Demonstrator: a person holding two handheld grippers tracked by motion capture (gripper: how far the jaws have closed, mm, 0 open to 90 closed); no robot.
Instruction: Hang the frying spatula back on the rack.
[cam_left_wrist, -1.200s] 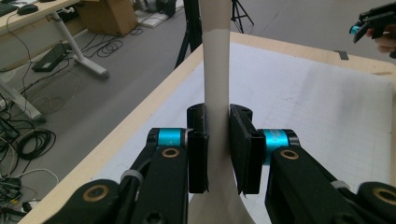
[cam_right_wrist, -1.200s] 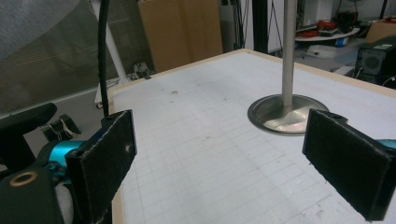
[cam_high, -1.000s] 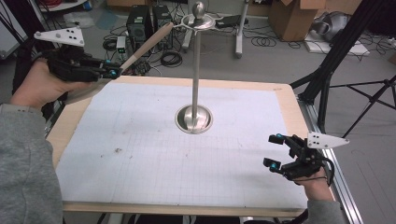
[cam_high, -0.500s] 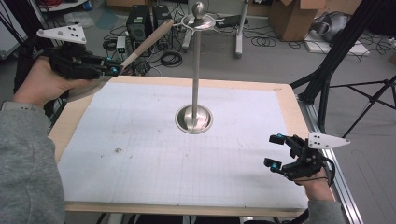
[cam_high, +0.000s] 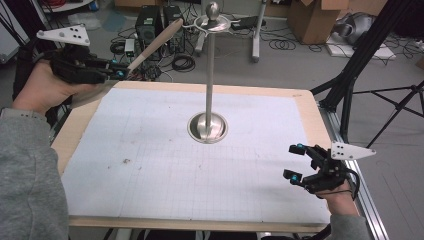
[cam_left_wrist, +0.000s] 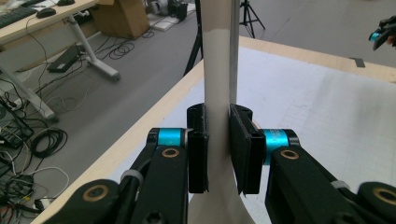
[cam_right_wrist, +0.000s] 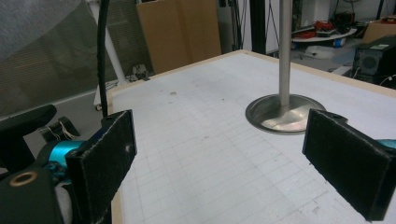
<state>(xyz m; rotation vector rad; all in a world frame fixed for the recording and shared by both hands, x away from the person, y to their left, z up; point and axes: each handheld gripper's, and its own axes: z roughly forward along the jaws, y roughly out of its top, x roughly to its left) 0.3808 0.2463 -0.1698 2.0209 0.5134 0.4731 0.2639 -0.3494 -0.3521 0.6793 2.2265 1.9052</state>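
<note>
The left claw (cam_high: 120, 75) was clamped on the handle of a wooden spatula (cam_high: 152, 46), its pads pressed flat against the pale stem, as the left gripper view made plain (cam_left_wrist: 219, 149). It held the tool up off the table (cam_high: 280, 100), to the left of the metal stand (cam_high: 209, 85) and on its far side, slanted so that the handle's end pointed up toward the ring at the stand's top (cam_high: 212, 22). Compared with a second earlier almost nothing had shifted: the hand kept its place, the grip did not loosen, and the handle's tip remained just short of the ring. I took that to mean the person was pausing to line things up, and that hanging the spatula on the stand was yet to be done.

The right claw (cam_high: 294, 161) rested near the table's edge, well to the right of the stand's base (cam_high: 207, 127) and nearer the person, jaws spread wide with nothing between them.
</note>
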